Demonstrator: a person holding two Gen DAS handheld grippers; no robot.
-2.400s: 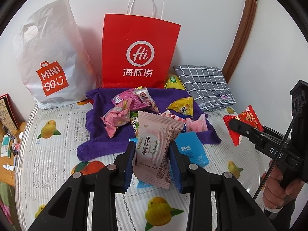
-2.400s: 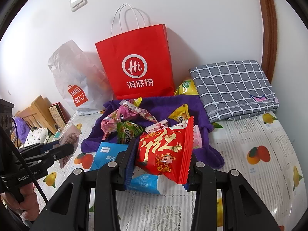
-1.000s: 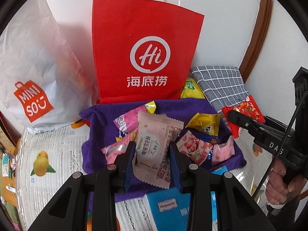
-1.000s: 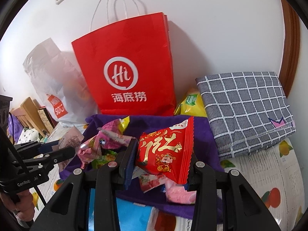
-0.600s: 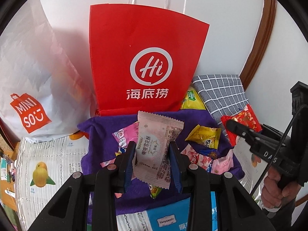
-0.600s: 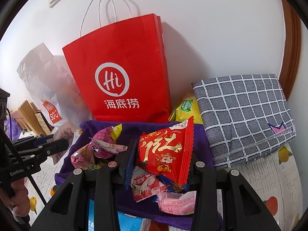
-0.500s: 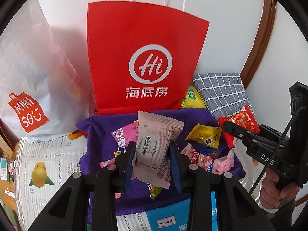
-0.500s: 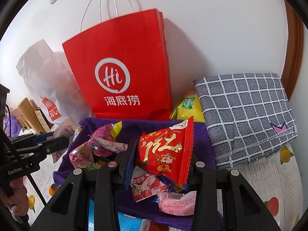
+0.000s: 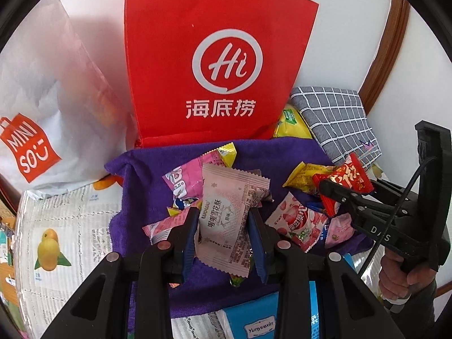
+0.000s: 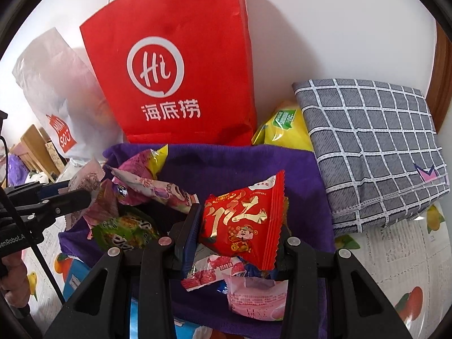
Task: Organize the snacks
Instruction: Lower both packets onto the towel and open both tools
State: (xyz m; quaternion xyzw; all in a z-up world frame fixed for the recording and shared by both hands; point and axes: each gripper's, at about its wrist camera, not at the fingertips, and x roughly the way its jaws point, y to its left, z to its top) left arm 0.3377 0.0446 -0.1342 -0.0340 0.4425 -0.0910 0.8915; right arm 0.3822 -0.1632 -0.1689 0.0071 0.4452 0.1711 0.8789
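Observation:
My left gripper [image 9: 224, 220] is shut on a pale pink snack packet [image 9: 230, 217], held upright over the purple towel [image 9: 147, 192]. My right gripper [image 10: 237, 226] is shut on a red snack packet [image 10: 243, 226] with gold characters. Each gripper shows in the other's view: the right gripper [image 9: 327, 189] with the red packet [image 9: 349, 178] at the right, the left gripper [image 10: 82, 197] with the pink packet [image 10: 87, 180] at the left. Several loose snacks [image 9: 296, 223] lie on the purple towel [image 10: 226, 166]. A red paper bag [image 9: 214, 65] [image 10: 180, 70] stands close behind.
A white plastic bag [image 9: 50, 90] leans left of the red one. A folded grey checked cloth [image 10: 373, 147] and a yellow packet [image 10: 285, 130] lie at the right. A blue pack [image 9: 254, 319] sits near me. The fruit-print tablecloth [image 9: 56, 226] covers the table. A person's hand [image 9: 401, 276] grips the right handle.
Both grippers have sunk and moved closer to the red bag and the towel, which now look larger. Both packets stay clamped as before.

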